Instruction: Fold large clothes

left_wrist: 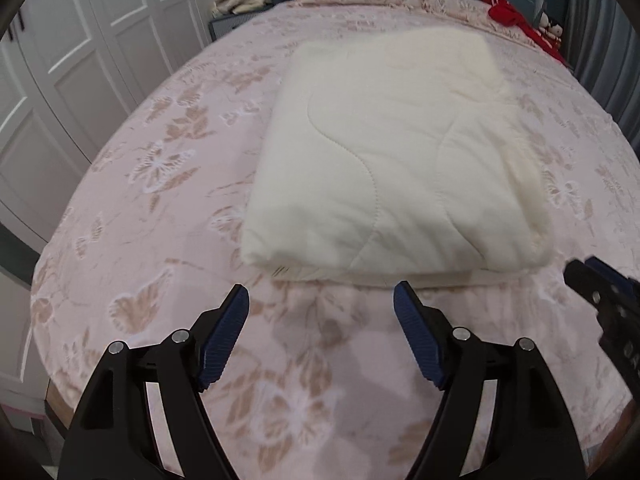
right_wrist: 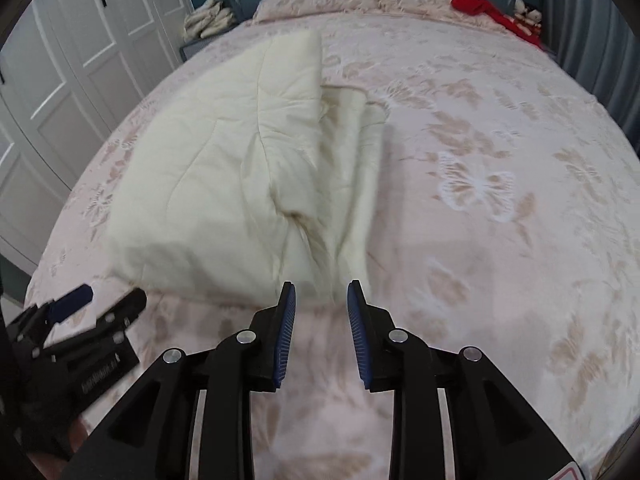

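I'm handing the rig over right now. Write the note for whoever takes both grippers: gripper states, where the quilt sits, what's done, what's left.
Left gripper: open, empty, just short of the near edge of the cream quilt.
Right gripper: open narrowly, nothing between the pads, at the quilt's near right corner.
Quilt: folded into a thick stack on the pink bedspread.
Done: main folds appear made.
Left: layers along the right side look loose and uneven; probably square them up.
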### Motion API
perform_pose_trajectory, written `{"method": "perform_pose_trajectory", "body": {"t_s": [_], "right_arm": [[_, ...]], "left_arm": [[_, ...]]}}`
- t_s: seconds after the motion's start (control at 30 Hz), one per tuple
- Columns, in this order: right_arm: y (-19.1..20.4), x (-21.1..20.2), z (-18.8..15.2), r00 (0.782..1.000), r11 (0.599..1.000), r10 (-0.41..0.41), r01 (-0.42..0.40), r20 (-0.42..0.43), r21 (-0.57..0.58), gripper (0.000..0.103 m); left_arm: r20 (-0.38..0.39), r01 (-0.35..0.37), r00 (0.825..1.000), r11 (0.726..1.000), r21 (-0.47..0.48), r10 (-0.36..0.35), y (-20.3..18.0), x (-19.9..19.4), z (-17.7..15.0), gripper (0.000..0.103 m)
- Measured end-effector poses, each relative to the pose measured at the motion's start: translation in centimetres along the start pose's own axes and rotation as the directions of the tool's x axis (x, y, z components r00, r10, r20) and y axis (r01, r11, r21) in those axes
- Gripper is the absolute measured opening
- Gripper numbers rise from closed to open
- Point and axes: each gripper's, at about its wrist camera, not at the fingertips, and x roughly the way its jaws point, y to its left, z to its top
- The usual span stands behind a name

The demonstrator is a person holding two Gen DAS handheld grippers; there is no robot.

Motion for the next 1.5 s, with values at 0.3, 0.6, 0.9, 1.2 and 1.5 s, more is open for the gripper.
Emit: {"method": "perform_pose_trajectory", "body": {"t_s": [0.3,0.6,0.9,1.2,1.5], "right_arm": [[0.8,-6.6,-4.7,0.995,0.999,-0.018,0.021,0.096,-0.028,0.052],[0.6,-8.0,-8.3,0.995,0.999,-0.030,0.032,0.092,-0.016,0.054],[0.7,-8.8,-11.8,0.995,0.999,-0.041,0.042,0.089,-0.007,0.057],[1.4,-8.8,-13.7,0.992,0.997,-0.071,0.074,0.103,-0.023,0.058],[2.3,-9.0,-14.7,0.992,0.996,-0.074,0.079,0.105,-0.043,0.059]], "left_arm": [[0.056,0.007,0.998,1.000,0.020,-0.008,-0.7,-5.3,-3.1,0.074],[0.070,-0.009,0.997,1.000,0.019,0.008,-1.2,-7.4,-7.0,0.075],[0.070,-0.013,0.998,0.999,0.042,0.010,-1.5,-7.9,-10.6,0.075],[0.076,-0.021,0.997,0.999,0.047,0.018,-1.5,-8.0,-12.8,0.075],[0.082,-0.030,0.996,0.999,0.040,0.027,-1.0,-8.2,-13.7,0.076]]}}
